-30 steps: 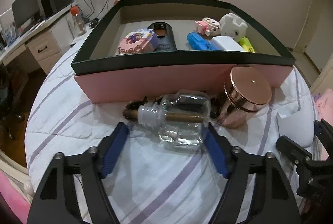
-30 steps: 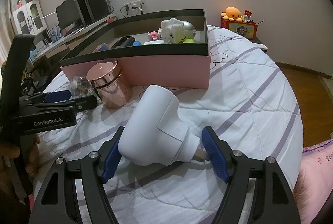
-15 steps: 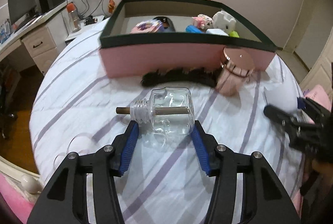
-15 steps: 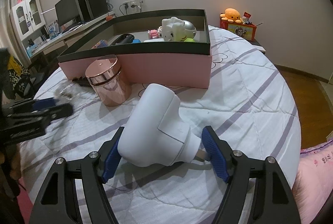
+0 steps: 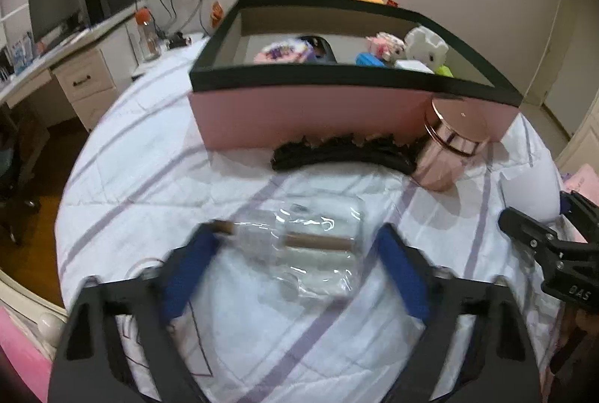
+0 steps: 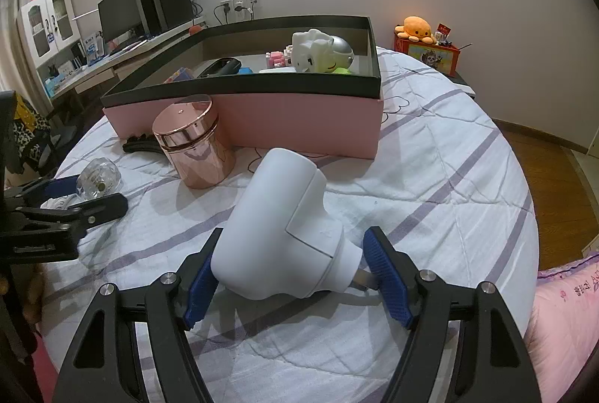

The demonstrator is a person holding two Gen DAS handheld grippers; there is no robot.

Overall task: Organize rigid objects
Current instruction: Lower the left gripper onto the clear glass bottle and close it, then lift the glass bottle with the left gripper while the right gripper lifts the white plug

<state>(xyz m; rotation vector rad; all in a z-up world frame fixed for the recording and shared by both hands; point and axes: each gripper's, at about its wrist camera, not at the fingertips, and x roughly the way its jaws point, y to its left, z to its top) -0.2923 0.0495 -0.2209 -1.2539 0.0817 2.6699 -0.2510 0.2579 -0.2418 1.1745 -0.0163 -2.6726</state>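
A clear glass bottle [image 5: 310, 246] with a brown stick through it lies on the white bedspread between my left gripper's [image 5: 295, 272] open blue pads; the view is blurred by motion. It also shows in the right wrist view [image 6: 99, 180]. My right gripper [image 6: 288, 275] is open around a white plastic device [image 6: 280, 227] lying on the bed; whether the pads touch it is unclear. A pink box with a black rim [image 5: 337, 111] stands behind, holding several toys. A rose-gold canister [image 6: 192, 144] stands against its front.
A black spiky hair band [image 5: 340, 154] lies in front of the box. A desk with a monitor [image 6: 123, 6] stands at the far left. An orange plush [image 6: 415, 27] sits on a red box by the wall. A pink pillow [image 6: 565, 320] lies at the right.
My left gripper pulled the bottle away from the box, then opened wide, and the bottle now lies on the bed. The right gripper and white device have not moved.
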